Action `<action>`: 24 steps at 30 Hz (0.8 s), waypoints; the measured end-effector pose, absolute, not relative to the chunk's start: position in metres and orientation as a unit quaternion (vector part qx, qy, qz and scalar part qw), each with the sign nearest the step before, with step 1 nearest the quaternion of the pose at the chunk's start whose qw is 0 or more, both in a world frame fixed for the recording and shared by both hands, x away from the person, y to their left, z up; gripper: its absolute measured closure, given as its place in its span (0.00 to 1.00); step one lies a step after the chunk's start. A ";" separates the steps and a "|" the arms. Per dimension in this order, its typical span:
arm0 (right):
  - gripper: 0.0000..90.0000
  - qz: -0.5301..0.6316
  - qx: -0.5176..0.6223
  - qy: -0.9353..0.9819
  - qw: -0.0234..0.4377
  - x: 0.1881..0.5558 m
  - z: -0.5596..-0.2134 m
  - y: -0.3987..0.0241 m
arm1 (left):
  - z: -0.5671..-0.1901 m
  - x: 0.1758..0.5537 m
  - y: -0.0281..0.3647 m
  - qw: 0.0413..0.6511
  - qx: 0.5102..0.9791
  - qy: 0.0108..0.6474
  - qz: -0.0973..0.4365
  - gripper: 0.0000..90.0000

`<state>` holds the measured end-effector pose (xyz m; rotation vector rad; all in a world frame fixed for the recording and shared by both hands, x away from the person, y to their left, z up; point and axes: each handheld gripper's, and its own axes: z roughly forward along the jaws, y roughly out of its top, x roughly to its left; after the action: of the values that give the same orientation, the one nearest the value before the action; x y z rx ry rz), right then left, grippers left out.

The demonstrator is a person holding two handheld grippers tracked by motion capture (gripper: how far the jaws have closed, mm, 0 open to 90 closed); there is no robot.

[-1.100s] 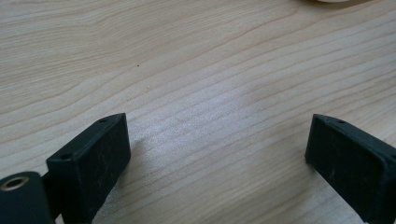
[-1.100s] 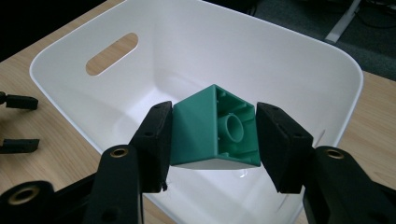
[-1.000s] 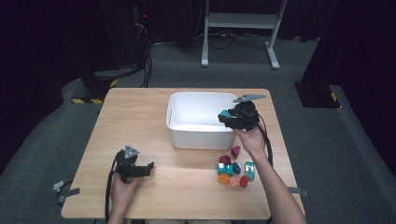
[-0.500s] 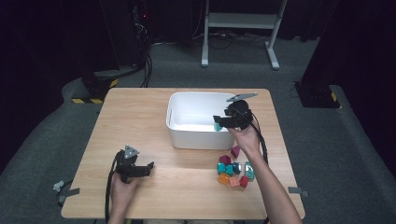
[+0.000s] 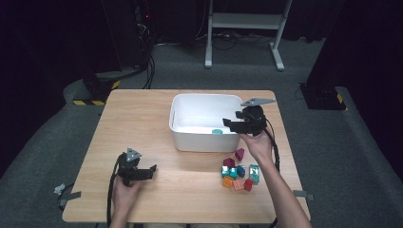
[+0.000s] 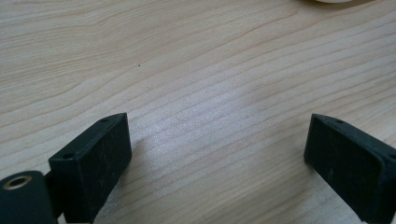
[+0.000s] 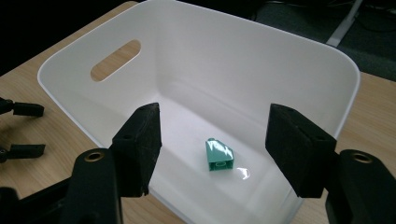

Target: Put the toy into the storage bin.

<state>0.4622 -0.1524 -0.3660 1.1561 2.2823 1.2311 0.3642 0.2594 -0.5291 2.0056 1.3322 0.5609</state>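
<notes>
Since a second ago, my right gripper point(image 5: 231, 124) has slid from the white bin's point(image 5: 204, 101) right edge to over its front right corner, jaws just opening.

Nothing sits between those spread jaws now; the green sloped brick point(image 7: 219, 155) lies loose on the bin floor below them, apparently dropped there to sort it away. More coloured bricks point(image 5: 239, 170) wait near the table's point(image 5: 142, 114) front right edge. My left gripper point(image 5: 142, 172) rests near the front left, jaws wide and empty, keeping clear.
</notes>
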 end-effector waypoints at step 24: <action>0.42 0.458 0.422 0.761 0.181 0.416 -0.372 -0.205 | -0.529 0.364 0.259 0.328 0.766 0.509 0.214 0.09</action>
<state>0.4160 -0.2049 -0.3719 1.1910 2.1500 1.2928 0.3642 0.2594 -0.5291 2.0065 1.3320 0.5615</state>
